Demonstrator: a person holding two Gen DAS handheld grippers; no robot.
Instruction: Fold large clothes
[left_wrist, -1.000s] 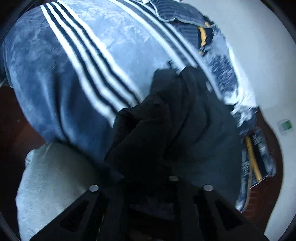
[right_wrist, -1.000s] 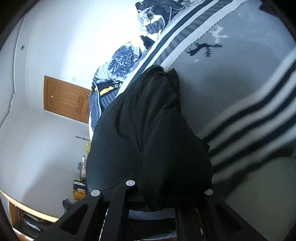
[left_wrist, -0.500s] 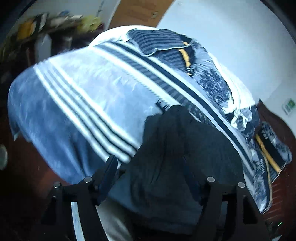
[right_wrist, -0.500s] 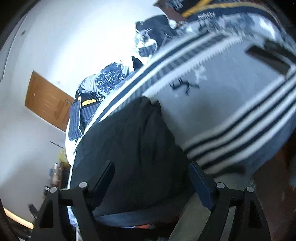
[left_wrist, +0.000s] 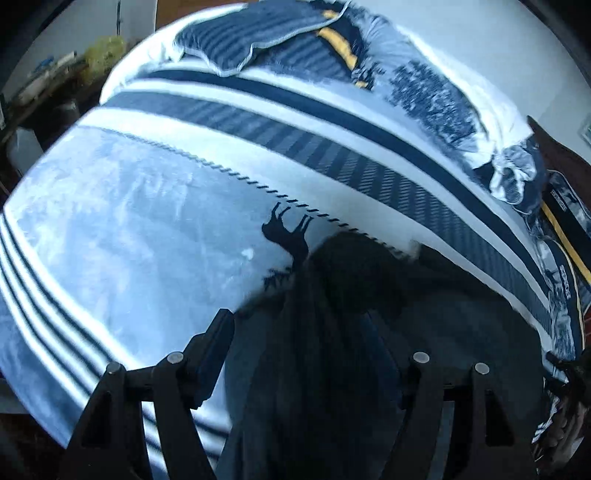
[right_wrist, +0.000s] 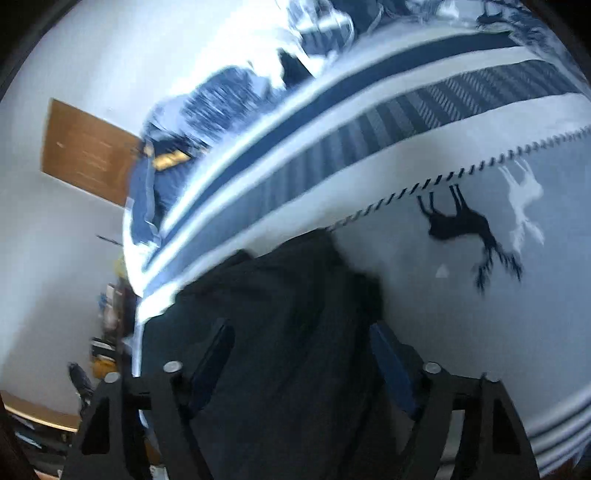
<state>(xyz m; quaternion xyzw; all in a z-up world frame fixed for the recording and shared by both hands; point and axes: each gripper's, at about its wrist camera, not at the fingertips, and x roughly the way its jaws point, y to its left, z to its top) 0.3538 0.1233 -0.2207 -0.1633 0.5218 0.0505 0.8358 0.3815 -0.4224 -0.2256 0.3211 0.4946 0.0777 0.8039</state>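
Lying on a bed under both cameras: a dark, nearly black, soft garment (left_wrist: 354, 332), bunched into loose folds on a pale blue fleece blanket (left_wrist: 122, 229) with white and navy stripes and a dark deer silhouette (left_wrist: 286, 236).

Left gripper (left_wrist: 314, 354): black, jaws standing wide apart after just opening, pads clear of the cloth, nothing gripped. Dark garment seen between and beyond the fingers (left_wrist: 216, 347), its left edge just beside the deer print.

Right gripper (right_wrist: 301, 350): jaws likewise apart, though just closing in a little from a wider spread; blue-padded fingers (right_wrist: 388, 354) on either side of the dark garment (right_wrist: 280, 332), no pinch visible, cloth lying slack on the blanket (right_wrist: 424, 314). View blurred, so exact contact hard to judge.

At the far side of the bed: rumpled navy and white patterned bedding with a yellow band (left_wrist: 343, 48), heaped against a plain white wall (right_wrist: 92, 59). In the right wrist view, a brown wooden door (right_wrist: 86, 147) at the left, and cluttered shelves low in the corner, too blurred to make out.
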